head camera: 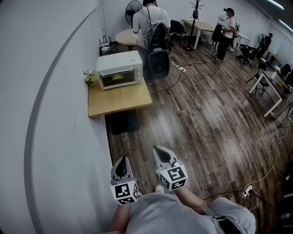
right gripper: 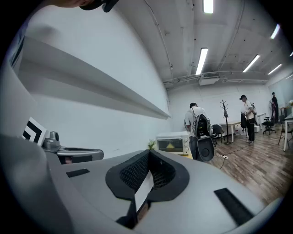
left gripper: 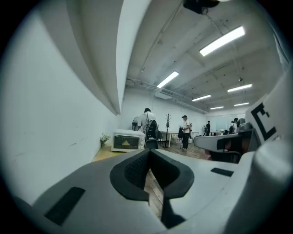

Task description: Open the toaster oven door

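far ahead of both grippers, toaster oven sits closed.

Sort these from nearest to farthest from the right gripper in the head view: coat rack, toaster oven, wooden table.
1. Wooden table, ahead by the wall.
2. Toaster oven, on the table's far end.
3. Coat rack, across the room.

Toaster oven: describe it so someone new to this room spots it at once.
Follow the long white wall to the wooden table set against it. The toaster oven sits at the table's far end: a white box with a glass door, shut. Next to it are a small bunch of flowers and a person wearing a black backpack.
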`<state>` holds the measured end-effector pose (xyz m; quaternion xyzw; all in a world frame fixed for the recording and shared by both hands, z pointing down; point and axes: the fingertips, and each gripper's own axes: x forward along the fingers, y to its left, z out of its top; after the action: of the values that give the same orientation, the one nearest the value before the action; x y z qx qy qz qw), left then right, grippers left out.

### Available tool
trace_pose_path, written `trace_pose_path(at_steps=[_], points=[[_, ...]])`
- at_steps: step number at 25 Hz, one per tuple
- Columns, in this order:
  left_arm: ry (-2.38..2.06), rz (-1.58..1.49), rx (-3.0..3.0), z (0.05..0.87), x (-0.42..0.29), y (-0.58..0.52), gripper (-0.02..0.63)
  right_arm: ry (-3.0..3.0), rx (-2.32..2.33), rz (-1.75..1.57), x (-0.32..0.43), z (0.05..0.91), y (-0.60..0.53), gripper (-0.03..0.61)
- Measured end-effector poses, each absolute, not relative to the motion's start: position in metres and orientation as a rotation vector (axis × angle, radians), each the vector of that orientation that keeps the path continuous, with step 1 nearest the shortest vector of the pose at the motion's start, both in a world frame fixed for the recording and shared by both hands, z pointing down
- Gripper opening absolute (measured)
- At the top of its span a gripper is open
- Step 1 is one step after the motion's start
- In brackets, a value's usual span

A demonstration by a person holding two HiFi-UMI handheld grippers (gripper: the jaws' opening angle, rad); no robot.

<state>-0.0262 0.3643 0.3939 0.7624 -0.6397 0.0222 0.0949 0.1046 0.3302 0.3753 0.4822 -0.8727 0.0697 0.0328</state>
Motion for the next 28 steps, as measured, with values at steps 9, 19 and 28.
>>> trace_pose_path(at_steps=[9,19,28], points=[[-1.924,0.075,2.236,0.397,-0.014,0.360,0.003,-2.702,1.461,0.211,0.118,0.377,0.325,-0.002],[-1.952,0.121,2.183,0.408,0.011,0.372,0.003,-2.712,1.459,0.260,0.149,0.387,0.327,-0.002],[-1.946,0.176,2.154,0.420,0.014,0.361,0.003,-2.692,1.458,0.321,0.158,0.404,0.307,-0.002]])
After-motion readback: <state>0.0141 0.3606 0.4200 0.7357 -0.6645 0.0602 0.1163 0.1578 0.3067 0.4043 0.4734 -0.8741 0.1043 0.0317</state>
